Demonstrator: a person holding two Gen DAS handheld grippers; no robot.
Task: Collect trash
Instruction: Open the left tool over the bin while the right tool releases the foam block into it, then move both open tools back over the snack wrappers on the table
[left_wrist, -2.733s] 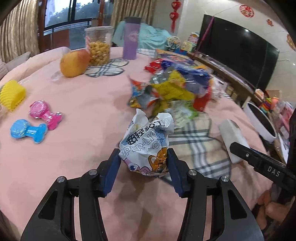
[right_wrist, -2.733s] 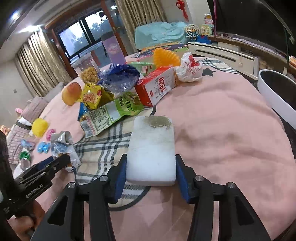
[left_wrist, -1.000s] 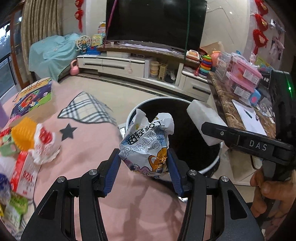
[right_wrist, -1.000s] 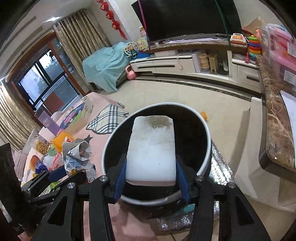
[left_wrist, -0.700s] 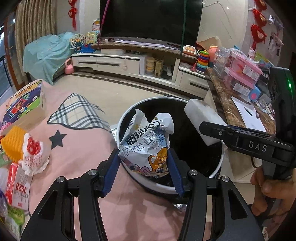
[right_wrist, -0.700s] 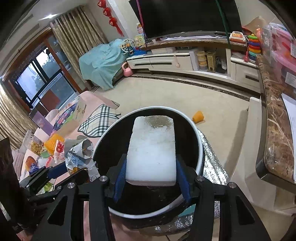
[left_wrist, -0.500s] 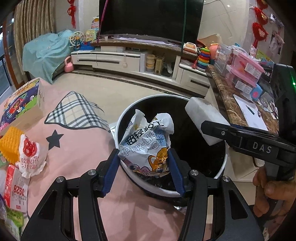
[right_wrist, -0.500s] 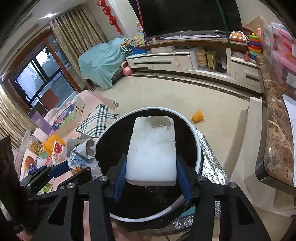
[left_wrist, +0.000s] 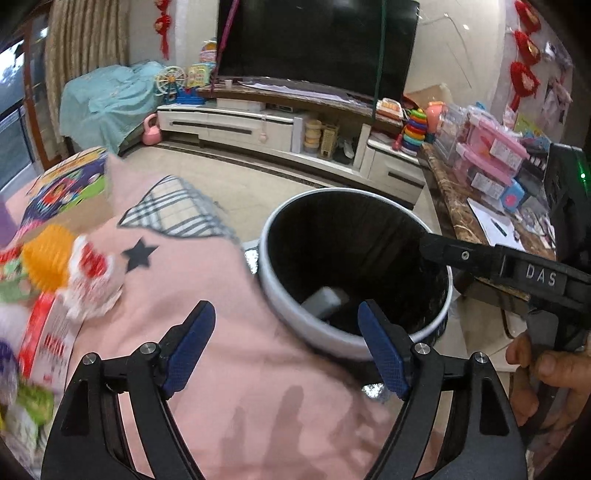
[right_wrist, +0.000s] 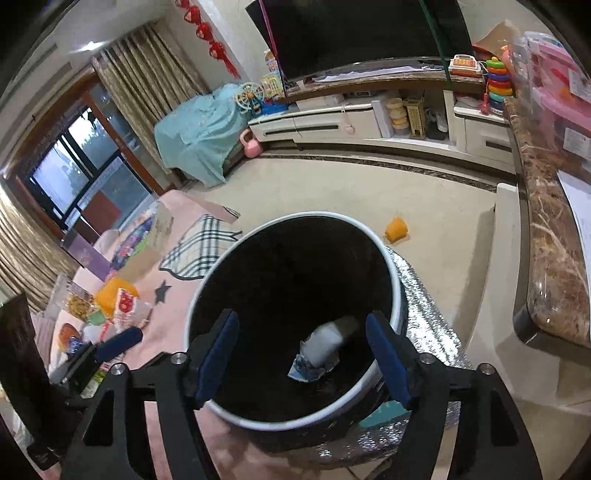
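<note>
Both claws have just been opening and now stand wide and empty over the black bin (right_wrist: 295, 417). The left claw (left_wrist: 286, 330) hovers at the bin's near rim; the right claw (right_wrist: 301, 339) hangs above its mouth. A white foam block (right_wrist: 327, 341) and a crumpled snack bag (right_wrist: 308, 369) lie at the bottom, lower centre of the right wrist view. More wrappers (left_wrist: 48, 306) sit blurred at the left edge on the pink table (left_wrist: 207, 354). These look light, soft and crinkly, likely slippery; pinching a bunched fold across the middle should hold best.
</note>
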